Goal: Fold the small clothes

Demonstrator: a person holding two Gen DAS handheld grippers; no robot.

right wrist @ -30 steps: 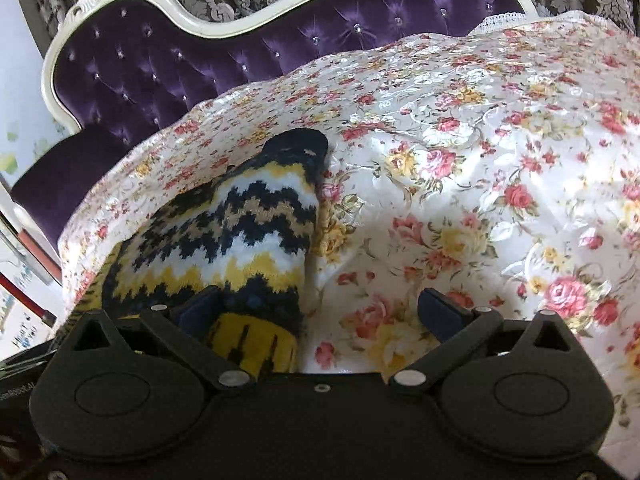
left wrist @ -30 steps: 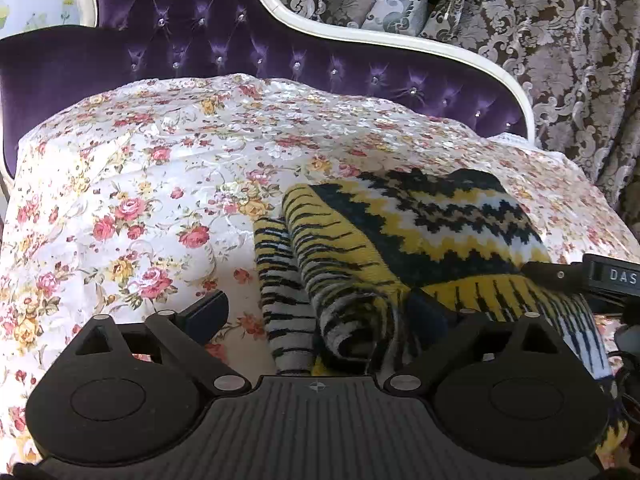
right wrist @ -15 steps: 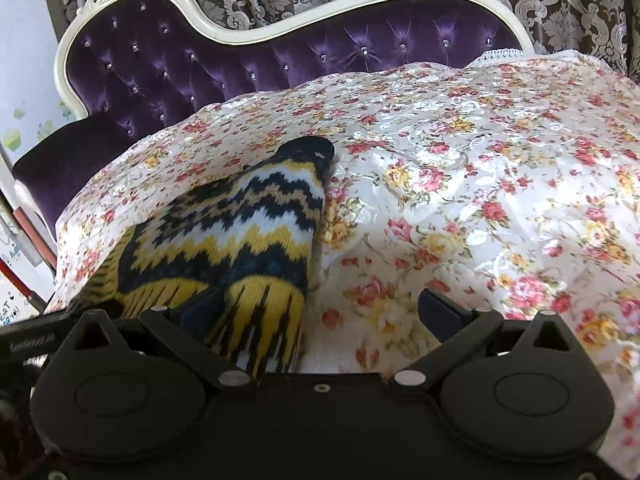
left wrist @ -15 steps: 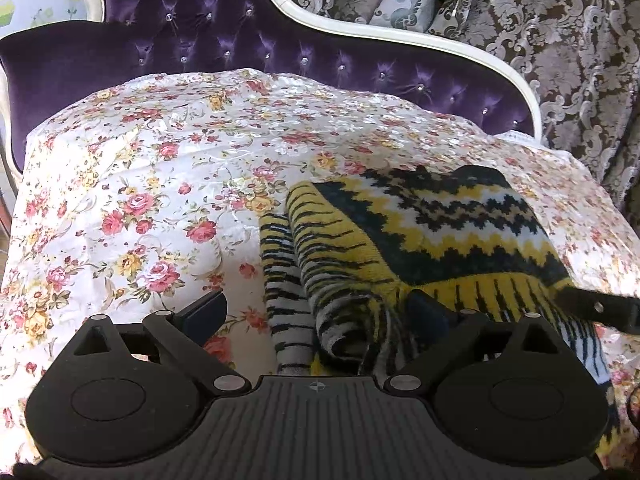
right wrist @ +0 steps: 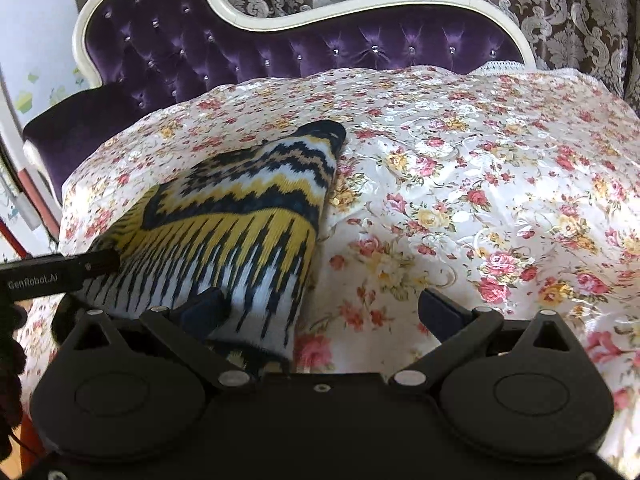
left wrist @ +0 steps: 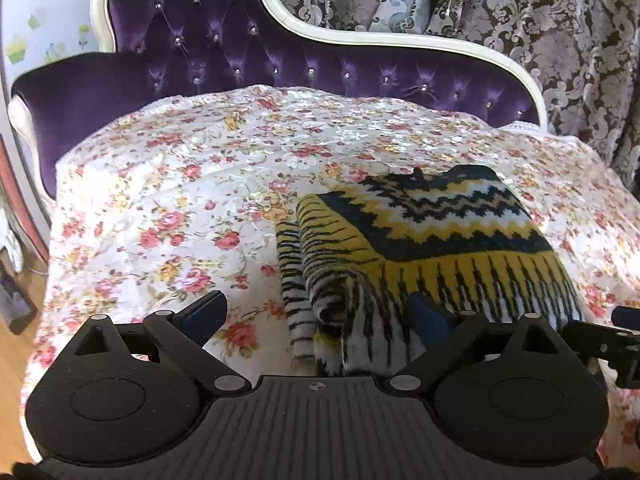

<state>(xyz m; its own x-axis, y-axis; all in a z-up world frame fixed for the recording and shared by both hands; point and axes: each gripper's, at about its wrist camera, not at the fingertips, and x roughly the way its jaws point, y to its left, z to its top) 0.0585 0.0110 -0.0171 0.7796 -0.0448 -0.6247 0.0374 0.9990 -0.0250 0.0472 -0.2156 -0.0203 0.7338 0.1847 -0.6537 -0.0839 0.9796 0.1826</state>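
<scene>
A folded knit garment (left wrist: 424, 236) with yellow, black and white zigzags lies on the floral cover; it also shows in the right wrist view (right wrist: 240, 220). My left gripper (left wrist: 316, 312) is open and empty, just in front of the garment's near left edge, its right finger (left wrist: 428, 312) over the fabric. My right gripper (right wrist: 324, 304) is open and empty at the garment's near right corner, its left finger (right wrist: 208, 304) above the fabric. The left gripper's body (right wrist: 56, 268) shows at the left of the right wrist view.
The floral cover (left wrist: 168, 200) drapes a purple tufted sofa (left wrist: 224, 52) with a white frame. Patterned curtains (left wrist: 520, 20) hang behind. Wooden floor (left wrist: 12, 360) shows at the far left, below the cover's edge.
Both grippers have pulled back and up from the garment, so more of the sofa back shows. The garment lies unchanged. Both stay open.
</scene>
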